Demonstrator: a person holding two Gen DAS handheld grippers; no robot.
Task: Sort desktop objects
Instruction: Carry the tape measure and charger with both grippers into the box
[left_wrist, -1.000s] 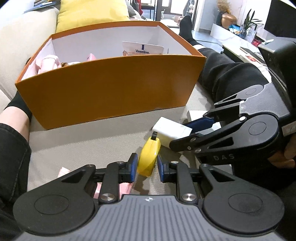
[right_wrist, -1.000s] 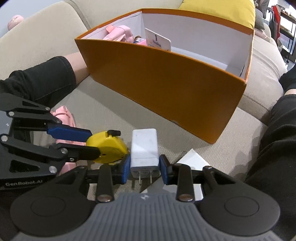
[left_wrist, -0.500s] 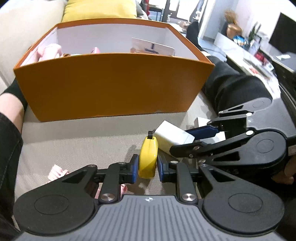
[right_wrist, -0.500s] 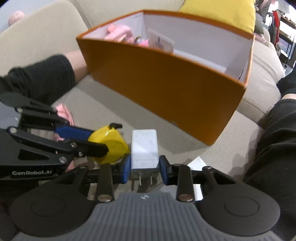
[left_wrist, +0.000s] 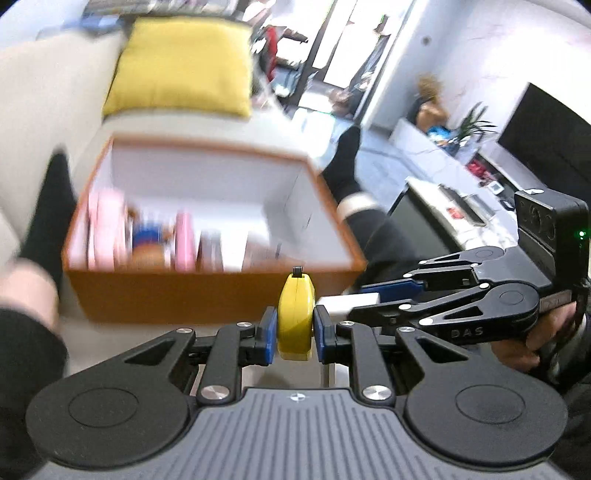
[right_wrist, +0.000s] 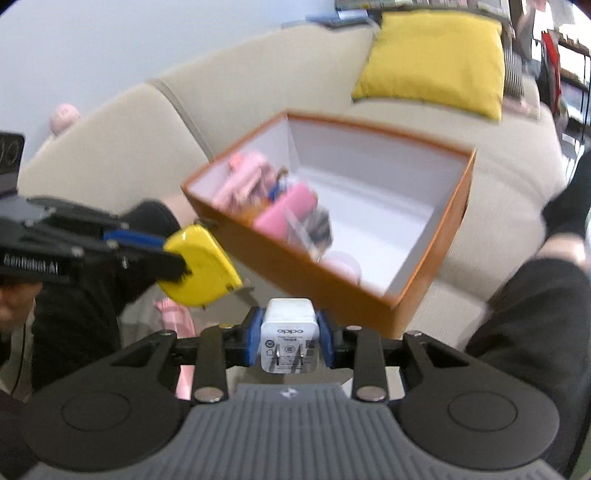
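My left gripper (left_wrist: 294, 332) is shut on a yellow tape measure (left_wrist: 295, 317), held in the air in front of the orange box (left_wrist: 207, 291). It also shows in the right wrist view (right_wrist: 201, 267). My right gripper (right_wrist: 289, 338) is shut on a white OPPO charger (right_wrist: 289, 338), prongs toward the camera, held above the sofa near the box's (right_wrist: 424, 291) front corner. The charger's tip shows in the left wrist view (left_wrist: 347, 302), just right of the tape measure. The box holds pink items (right_wrist: 286, 214) and several other things at its left end.
The box sits on a beige sofa (right_wrist: 517, 206) with a yellow cushion (right_wrist: 432, 59) behind it. A pink object (right_wrist: 173, 317) lies on the sofa below the tape measure. The person's black-clad legs (right_wrist: 535, 332) flank the box. A TV and shelf (left_wrist: 535, 147) stand at far right.
Both grippers have risen off the sofa with their objects and now look down into the box from above. The views are motion-blurred.
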